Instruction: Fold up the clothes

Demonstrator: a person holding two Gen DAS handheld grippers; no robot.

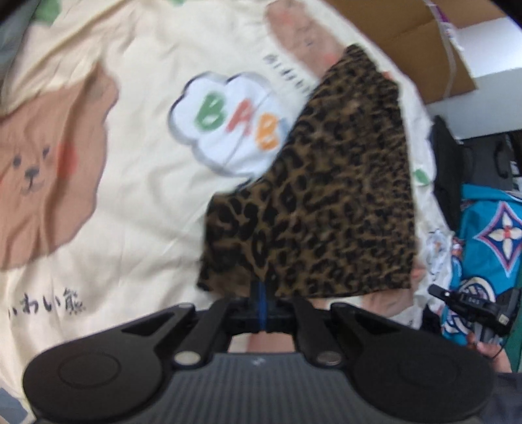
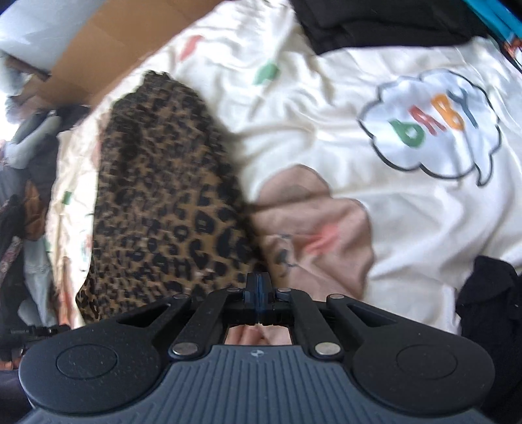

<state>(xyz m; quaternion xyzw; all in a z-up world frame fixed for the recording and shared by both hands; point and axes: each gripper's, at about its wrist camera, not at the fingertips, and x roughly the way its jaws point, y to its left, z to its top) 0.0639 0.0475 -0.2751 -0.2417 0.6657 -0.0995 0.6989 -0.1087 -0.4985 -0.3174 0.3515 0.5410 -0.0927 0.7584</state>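
Observation:
A leopard-print garment (image 1: 326, 195) lies spread over the cream bedsheet (image 1: 137, 182), stretching away from me. My left gripper (image 1: 261, 288) is shut on its near edge, and the cloth comes right up to the closed fingertips. In the right wrist view the same garment (image 2: 163, 202) lies to the left, folded into a long shape. My right gripper (image 2: 257, 282) is shut at its near right corner, with the cloth's edge pinched between the tips. Both views are blurred.
The bedsheet (image 2: 326, 130) is printed with brown bears and a white "BABY" cloud (image 2: 430, 127). A cardboard box (image 1: 424, 42) stands beyond the bed. A blue patterned cloth (image 1: 489, 241) lies right of the garment. Black clothes (image 2: 375, 22) sit at the far edge and another black piece (image 2: 489, 300) lies near right.

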